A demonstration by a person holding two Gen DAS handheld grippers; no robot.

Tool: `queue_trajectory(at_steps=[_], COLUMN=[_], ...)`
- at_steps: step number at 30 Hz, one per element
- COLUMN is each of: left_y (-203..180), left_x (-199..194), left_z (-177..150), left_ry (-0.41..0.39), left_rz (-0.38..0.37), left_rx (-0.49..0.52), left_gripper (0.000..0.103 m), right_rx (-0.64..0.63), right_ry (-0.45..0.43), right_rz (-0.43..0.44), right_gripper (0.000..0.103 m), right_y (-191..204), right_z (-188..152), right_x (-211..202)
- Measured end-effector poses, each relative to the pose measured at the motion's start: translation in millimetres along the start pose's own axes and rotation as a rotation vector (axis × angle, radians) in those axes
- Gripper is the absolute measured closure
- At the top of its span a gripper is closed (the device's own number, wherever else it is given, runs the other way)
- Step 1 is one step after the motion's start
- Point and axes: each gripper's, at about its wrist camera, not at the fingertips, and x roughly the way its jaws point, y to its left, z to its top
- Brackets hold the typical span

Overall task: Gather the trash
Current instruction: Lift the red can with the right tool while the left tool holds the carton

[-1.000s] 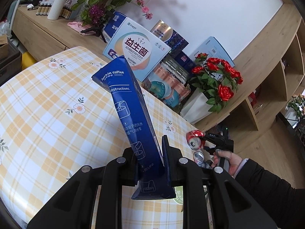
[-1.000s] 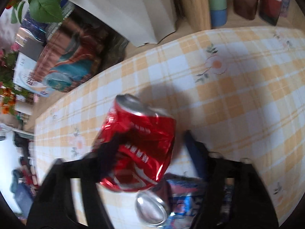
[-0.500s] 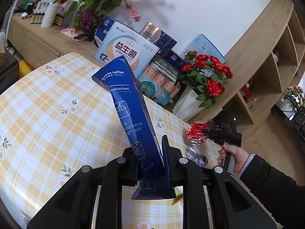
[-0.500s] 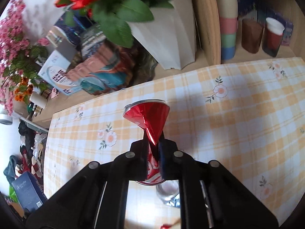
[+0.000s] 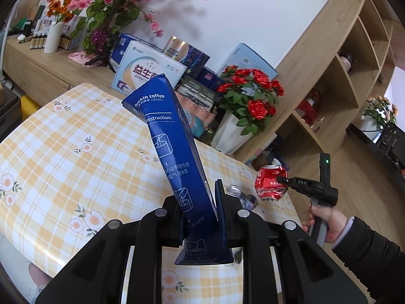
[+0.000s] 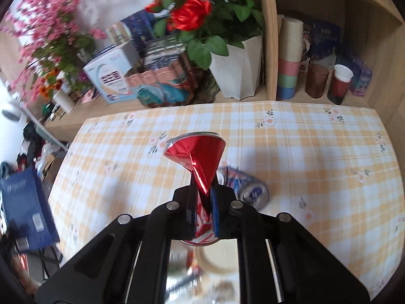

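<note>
Red crushed can [image 6: 200,162] pinched between right gripper [image 6: 204,197] jaws

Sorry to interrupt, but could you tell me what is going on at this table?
A person is clearing trash with a handheld gripper in each hand. The left gripper has its jaws shut on a flattened blue Luckin Coffee box, held above the checked tablecloth. The right gripper has its jaws shut on a crushed red soda can, also lifted clear. One blue and silver can lies on the cloth.
</note>
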Motion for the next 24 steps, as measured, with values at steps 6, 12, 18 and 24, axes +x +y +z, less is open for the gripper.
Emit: queue_trajectory(at_steps=[6, 12, 18, 24], left_y=[-25.5, -40.4, -54.2, -61.1], left_x=[-23.2, -42.0, -60.3, -79.9], left_z=[-16.5, -39.2, -67.8, -97.5], left_ry=[-0.001, 0.021, 0.044, 0.07], left_rz=[-0.03, -0.054, -0.076, -0.087], left_rx=[0.037, 0.051, 0.063, 0.072], left_gripper=[0.084, 0.084, 0.084, 0.084], right_rx=[-0.045, -0.081, -0.118, -0.138], right_ry=[-0.02, -0.052, -0.081, -0.07], right_rz=[0.033, 0.077, 0.099, 0.137], right_gripper=[0.091, 0.091, 0.091, 0.091], right_y=[11.9, 22.7, 38.3, 55.9], right_z=[-45.6, -100.5, -158.2, -215.7], right_x=[-51.4, -91.3, -115.0, -124.5])
